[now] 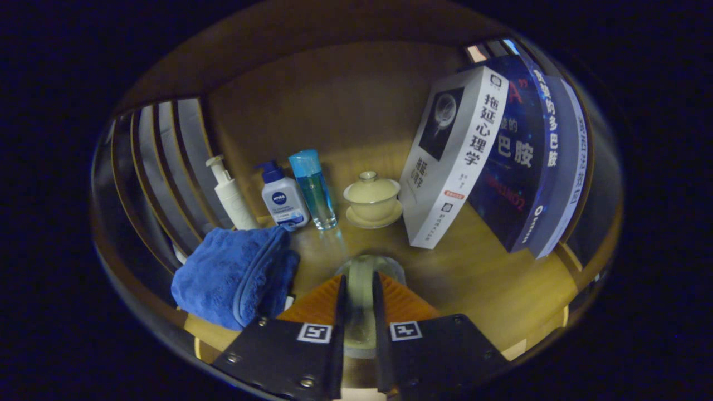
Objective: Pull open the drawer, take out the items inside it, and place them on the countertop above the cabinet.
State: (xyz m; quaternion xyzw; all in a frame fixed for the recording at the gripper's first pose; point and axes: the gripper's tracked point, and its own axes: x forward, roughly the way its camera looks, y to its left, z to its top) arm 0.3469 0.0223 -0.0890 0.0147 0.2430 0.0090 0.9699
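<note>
Gripper view: gripper [359,289] fingers clamped on a pale translucent item [362,278], probably a cup.
It hung over the countertop [490,267], not yet released.

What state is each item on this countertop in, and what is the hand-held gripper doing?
Hand-held gripper: shut on a pale translucent object.
Pump bottle: upright.
Face-wash bottle: upright.
Clear blue bottle: upright, capped.
Lidded tea bowl: lid on, on its saucer.
Books: standing, leaning.
Blue towel: bunched.
</note>
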